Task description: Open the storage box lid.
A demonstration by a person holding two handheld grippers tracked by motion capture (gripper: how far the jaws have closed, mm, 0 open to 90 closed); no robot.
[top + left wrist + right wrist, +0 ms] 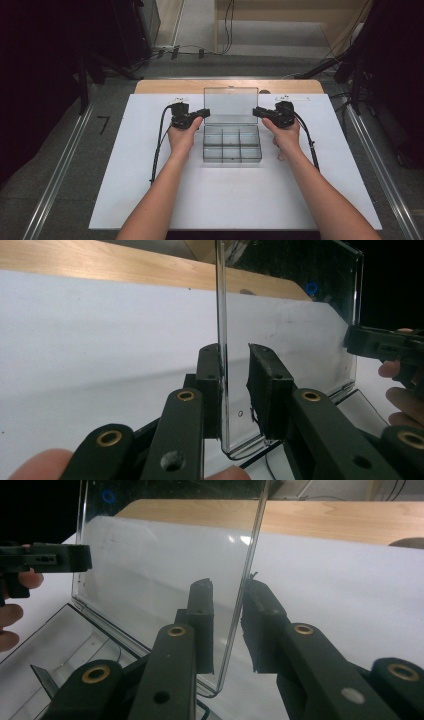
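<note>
A clear plastic compartment box (pixel 232 146) sits on the white board, its clear lid (pixel 231 105) standing upright at the back. My left gripper (pixel 204 113) is at the lid's left edge and my right gripper (pixel 256 111) at its right edge. In the left gripper view the lid (pixel 290 305) passes between the jaws of the left gripper (pixel 234 352); one pad touches it and the other stands off with a gap. In the right gripper view the lid (pixel 160 555) lies between the jaws of the right gripper (pixel 227 587) with a gap on both sides. The compartments look empty.
The white board (pixel 150 175) covers a wooden tabletop (pixel 165 86) whose strip shows at the back. Metal rails (pixel 60 170) run along both sides. Cables and dark stands (pixel 115 65) are on the floor behind the table.
</note>
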